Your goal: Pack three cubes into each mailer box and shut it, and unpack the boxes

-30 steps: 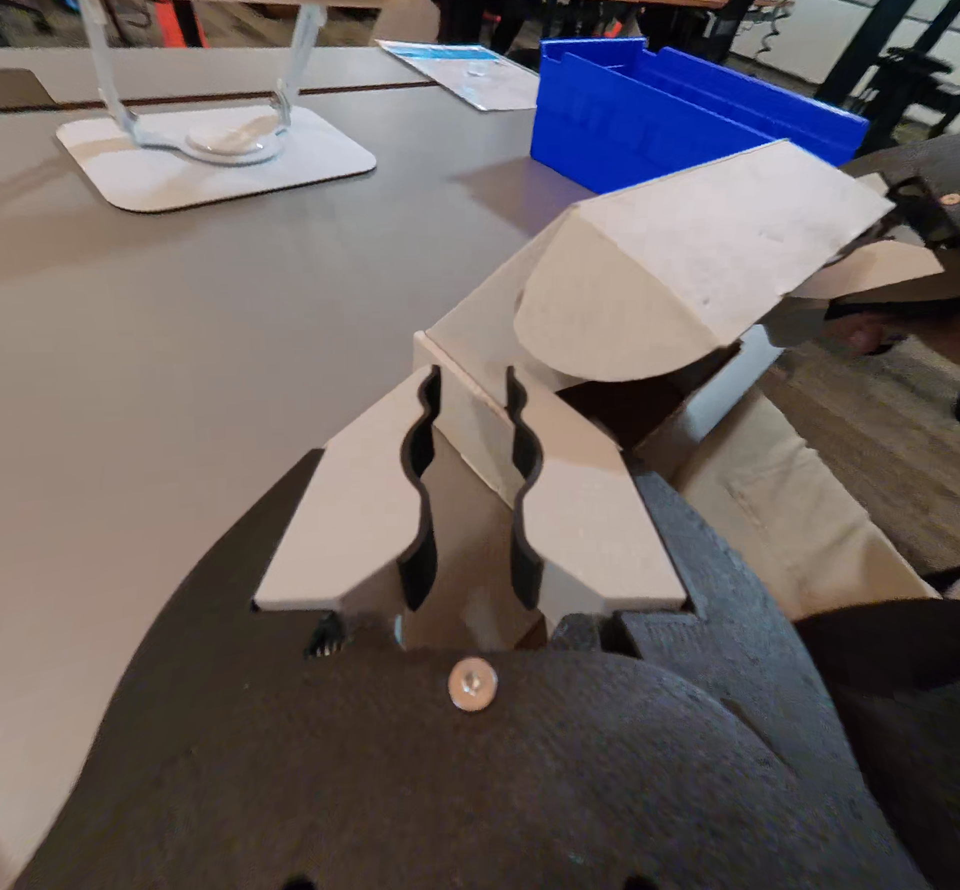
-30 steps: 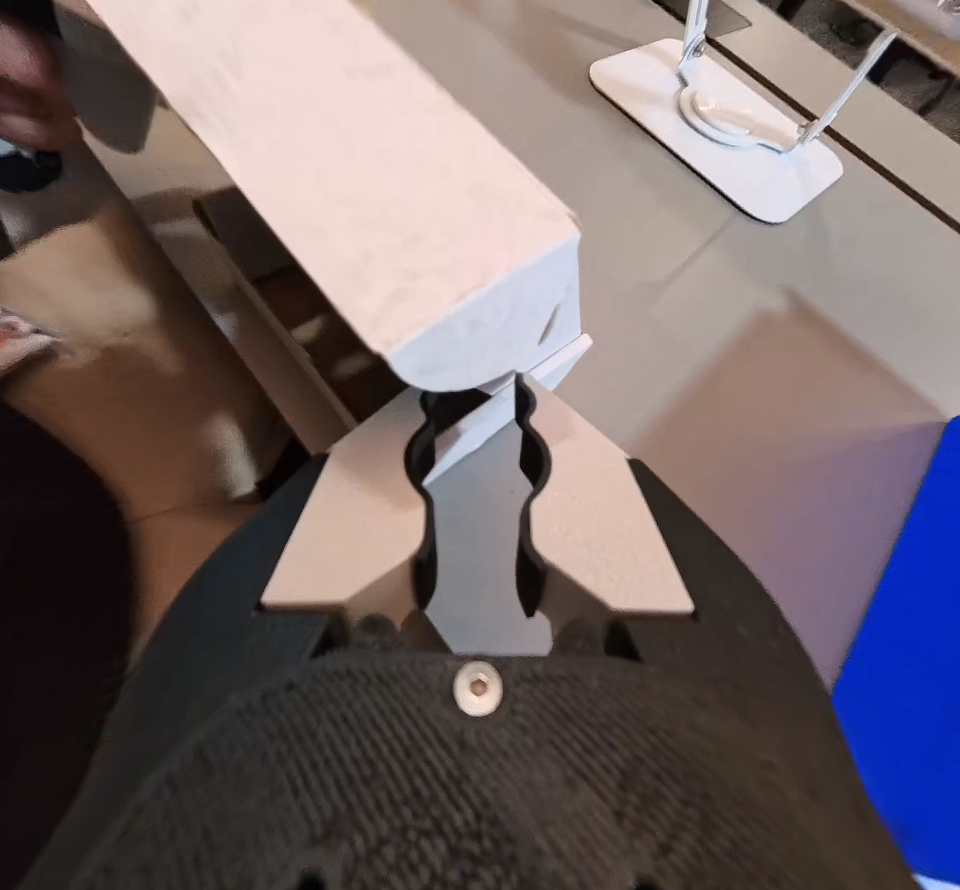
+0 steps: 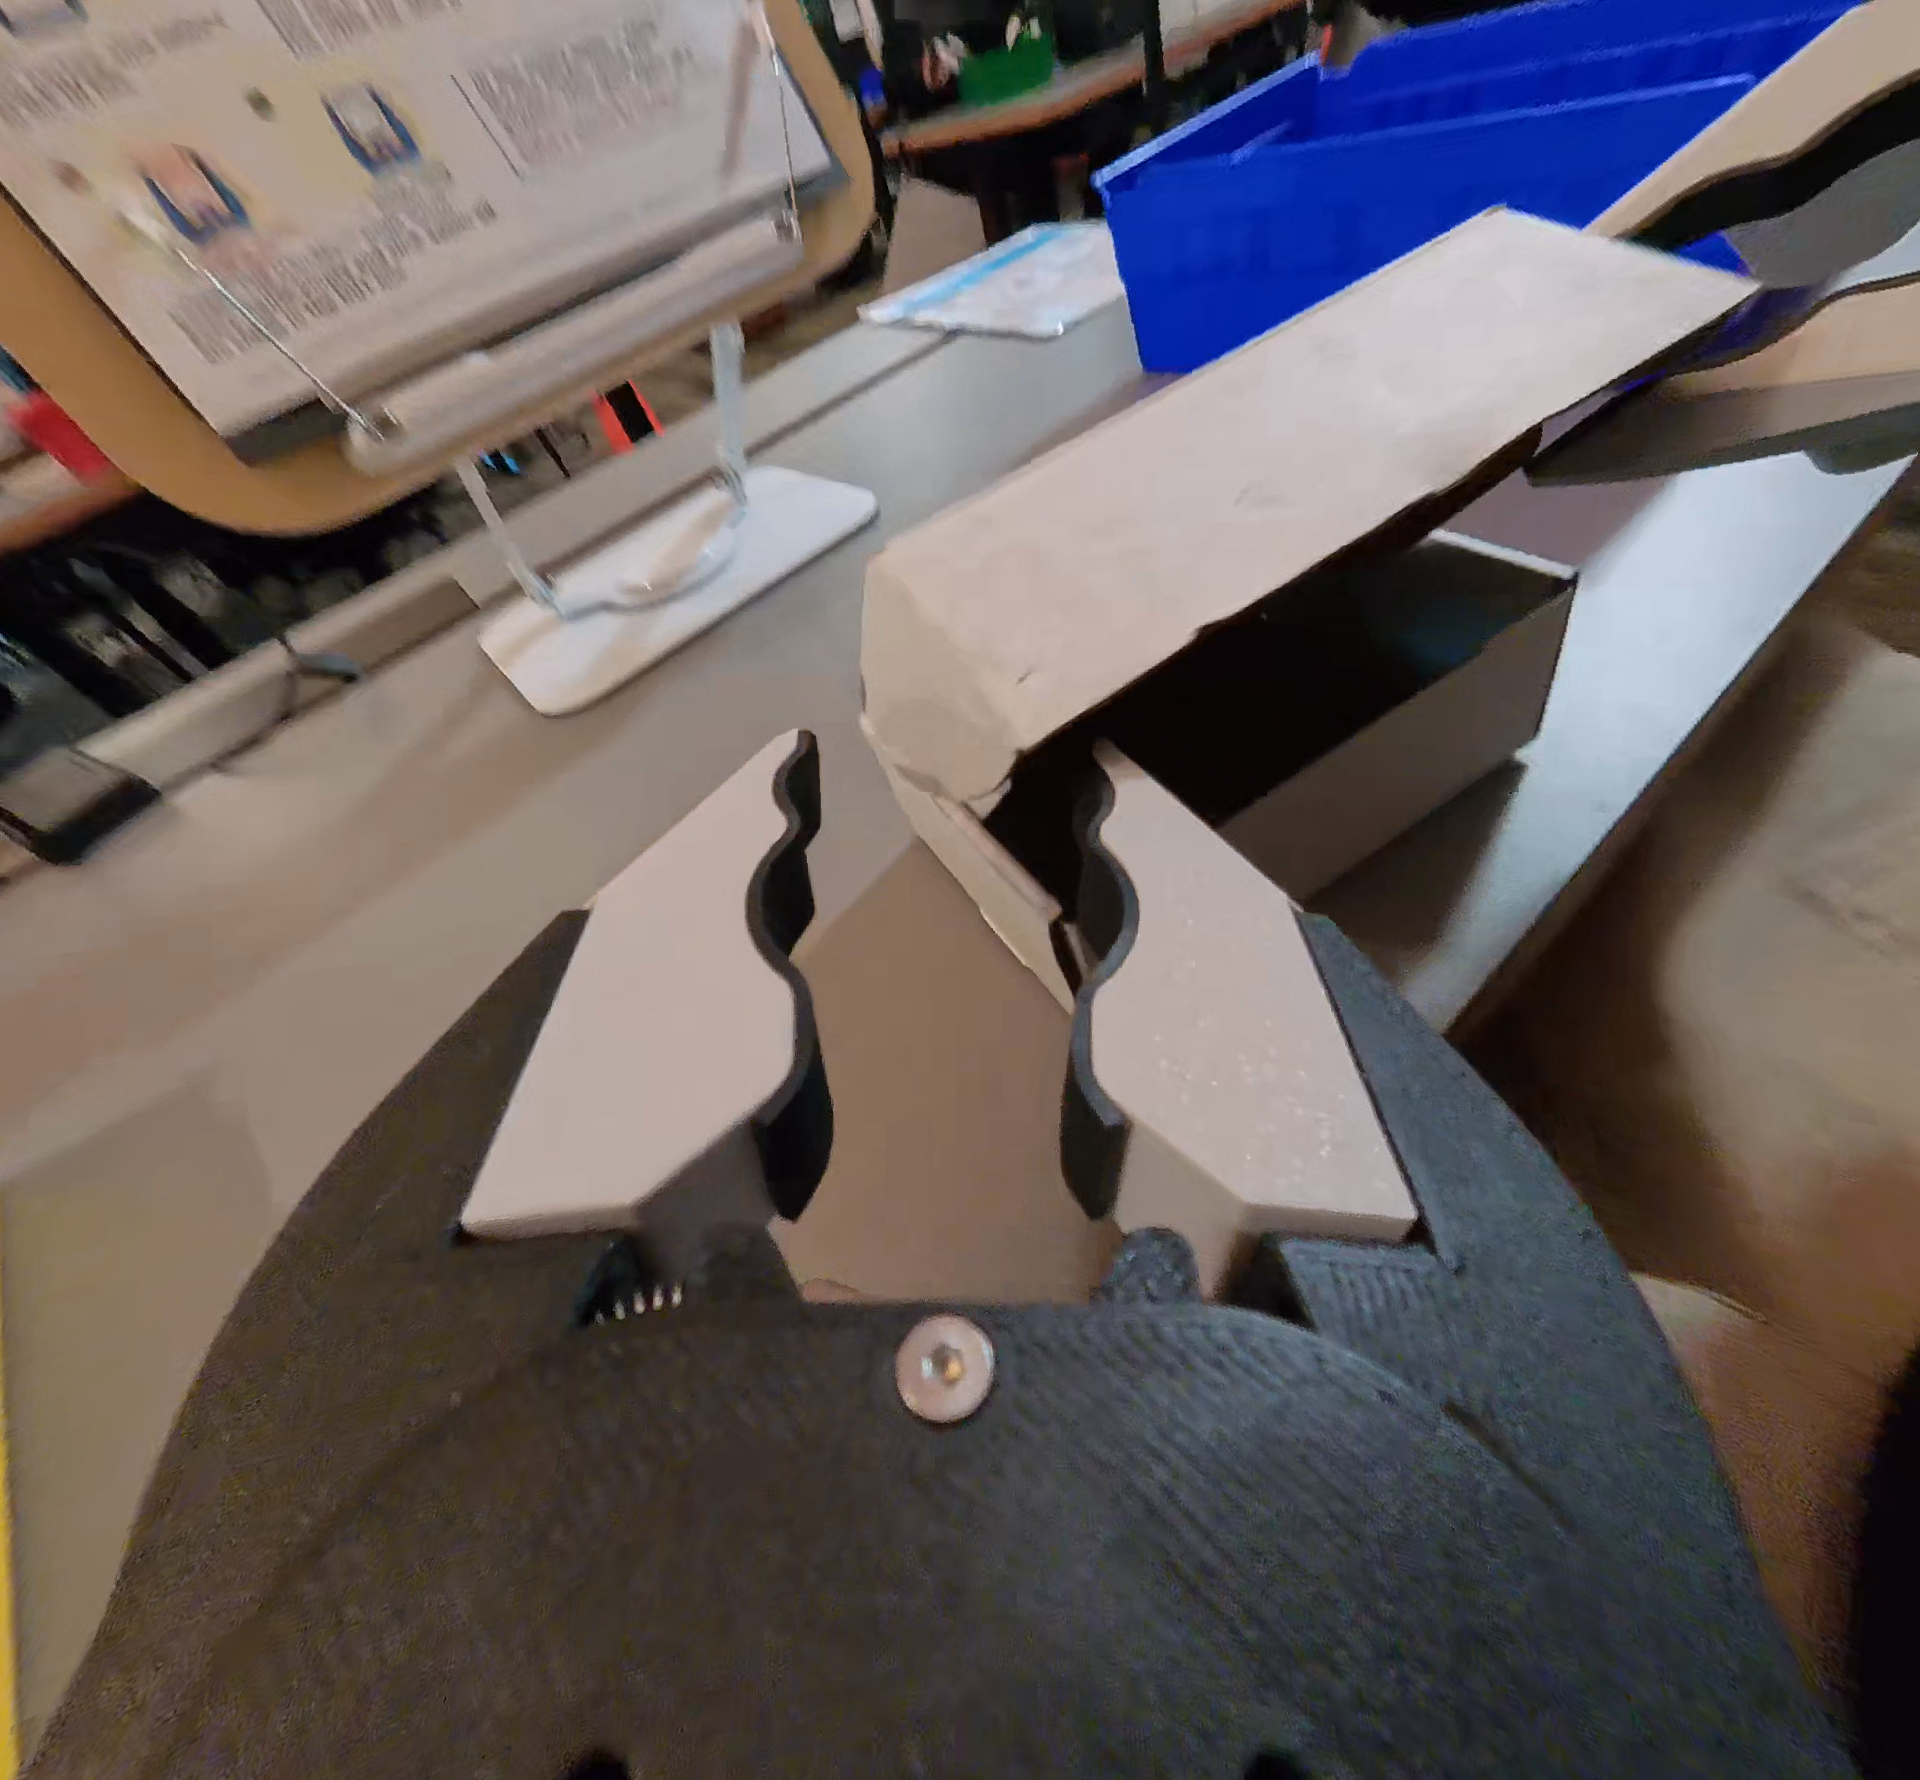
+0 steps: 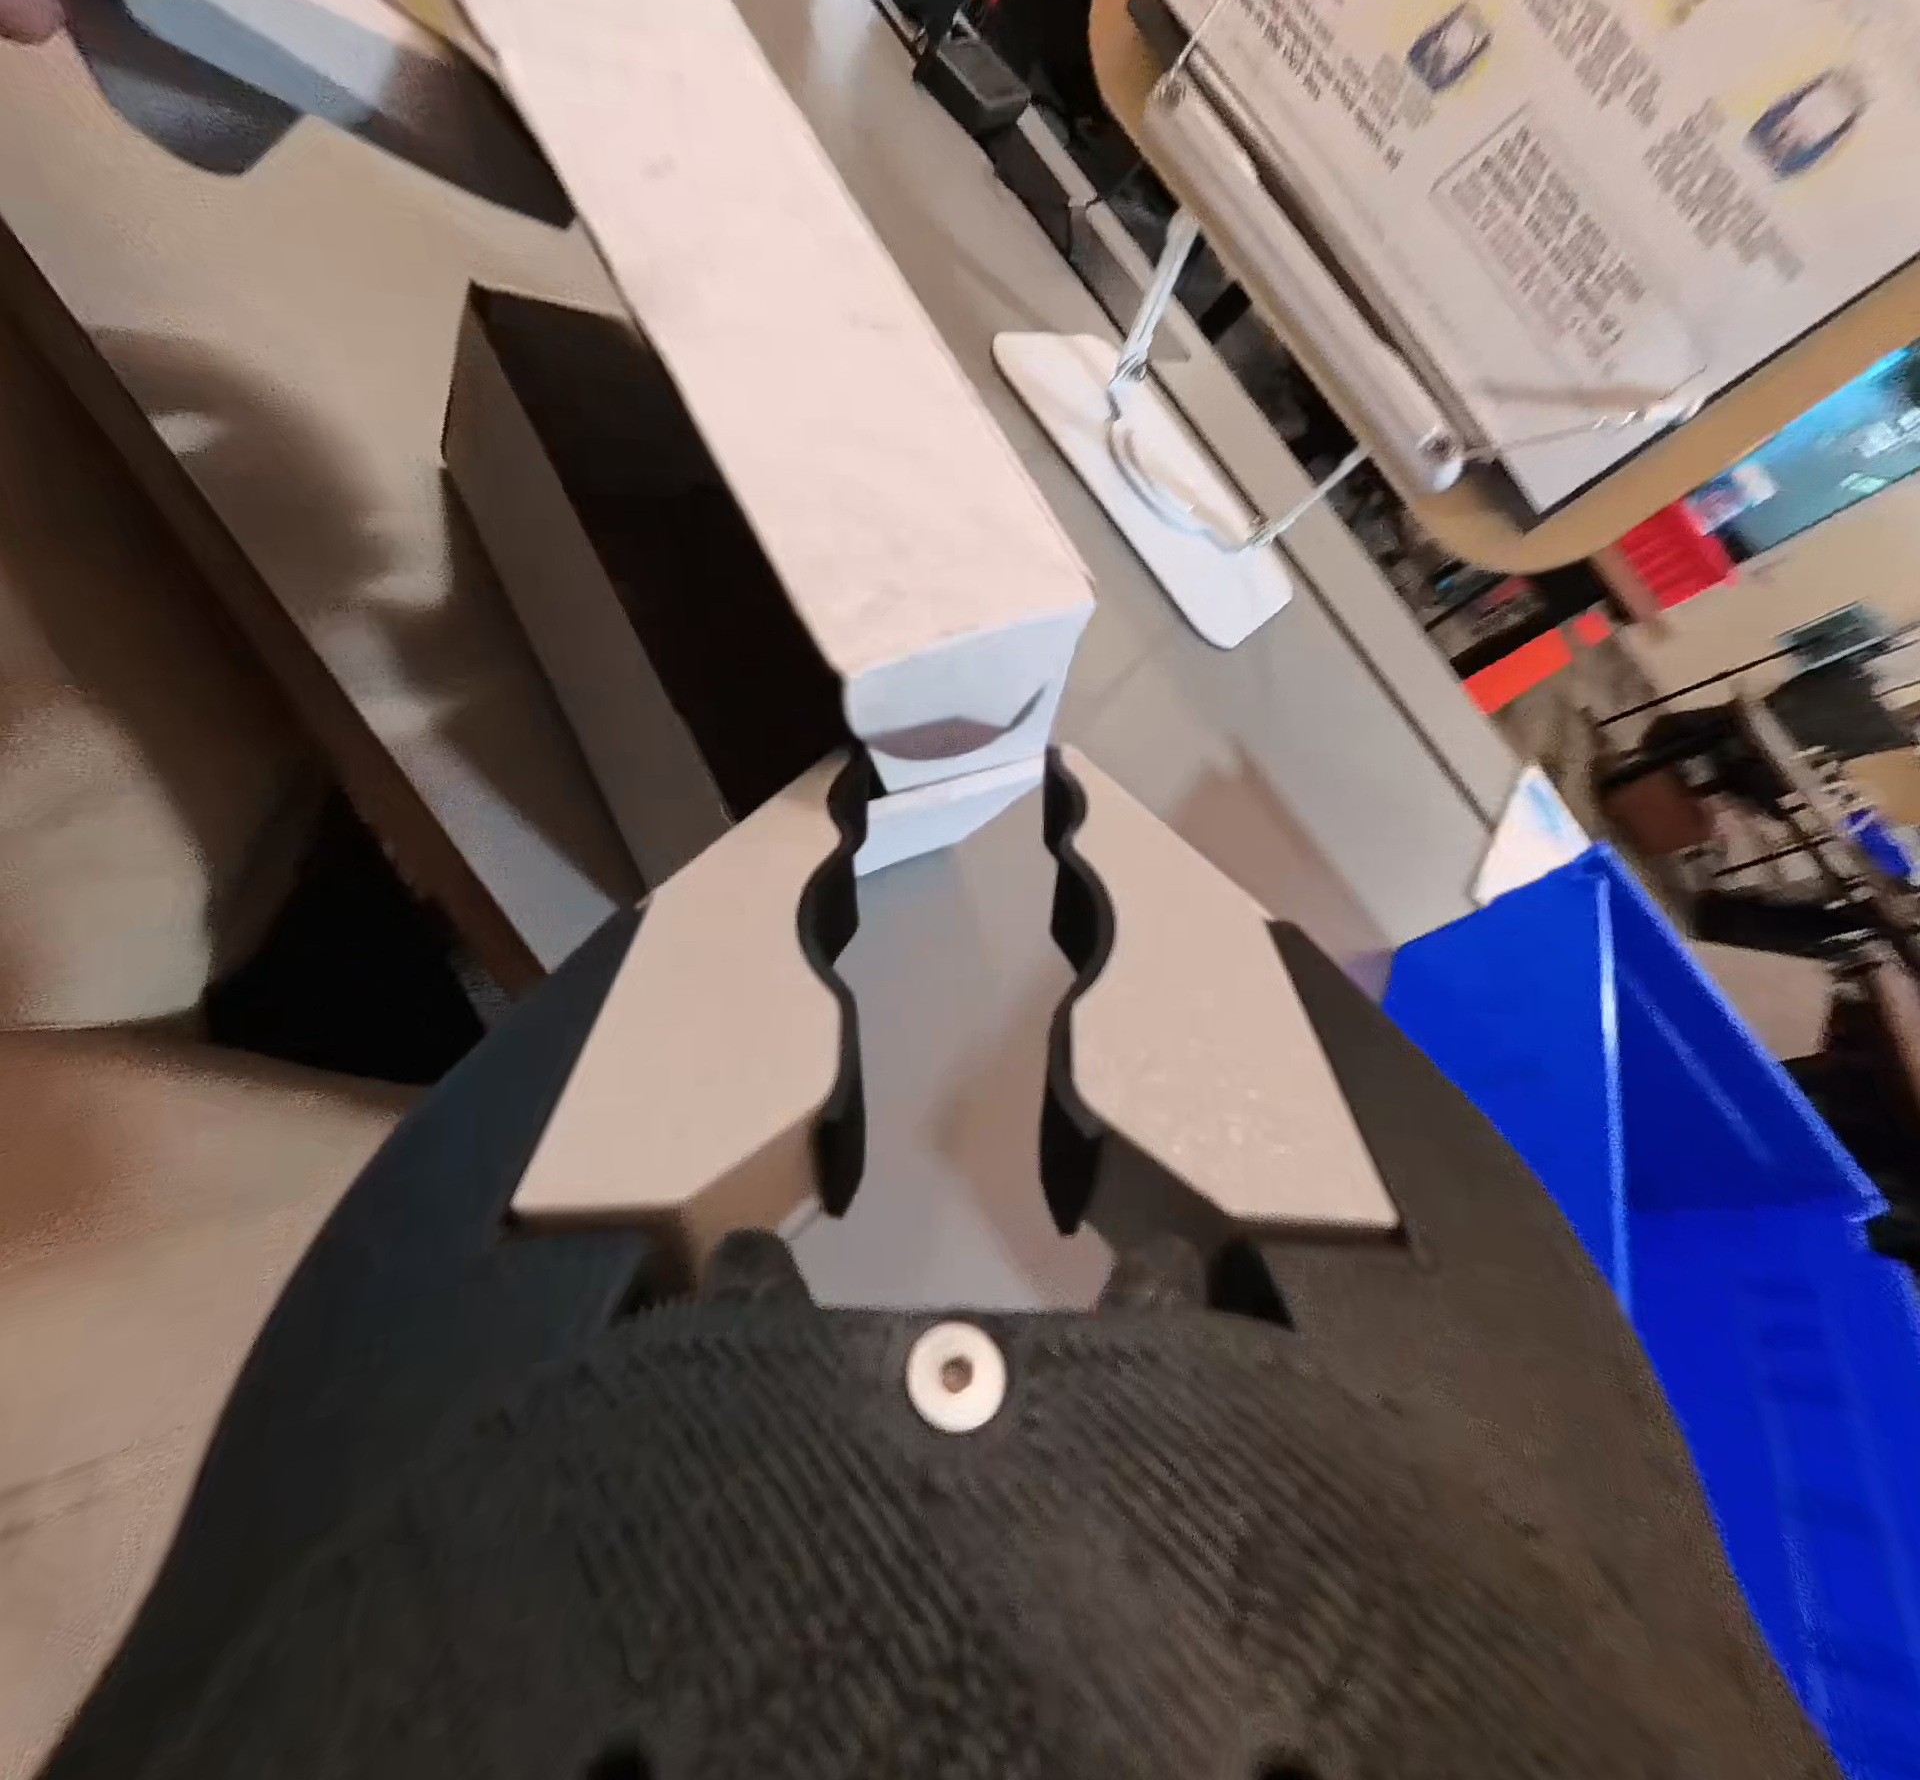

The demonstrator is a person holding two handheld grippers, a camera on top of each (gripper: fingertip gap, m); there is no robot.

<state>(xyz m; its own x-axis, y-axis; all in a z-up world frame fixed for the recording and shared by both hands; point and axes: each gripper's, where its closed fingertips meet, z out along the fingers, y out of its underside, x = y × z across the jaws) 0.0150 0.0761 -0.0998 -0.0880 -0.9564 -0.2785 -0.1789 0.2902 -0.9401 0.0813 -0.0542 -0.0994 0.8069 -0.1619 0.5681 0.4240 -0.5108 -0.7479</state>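
A white cardboard mailer box (image 3: 1392,754) lies on the grey table (image 3: 416,847) near its front edge, with its lid (image 3: 1247,483) half raised. The inside is dark and no cubes show. My left gripper (image 3: 945,795) is open at the box's near end, its right fingertip at the box's mouth. My right gripper (image 4: 951,774) has the lid's end (image 4: 956,691) between its fingertips. In the left wrist view it (image 3: 1756,307) sits above and below the lid's far corner and holds it up. The left gripper (image 4: 208,47) shows blurred at the box's far end.
A blue plastic bin (image 3: 1455,172) stands behind the box and also shows in the right wrist view (image 4: 1662,1211). A document stand with a white base (image 3: 675,577) and a printed sheet stands at the back left. A paper sheet (image 3: 997,286) lies by the bin.
My left gripper has opened wider and let go of the box's near end wall. Both views have tilted up. The right gripper still has the lid's end, and the lid is lower.
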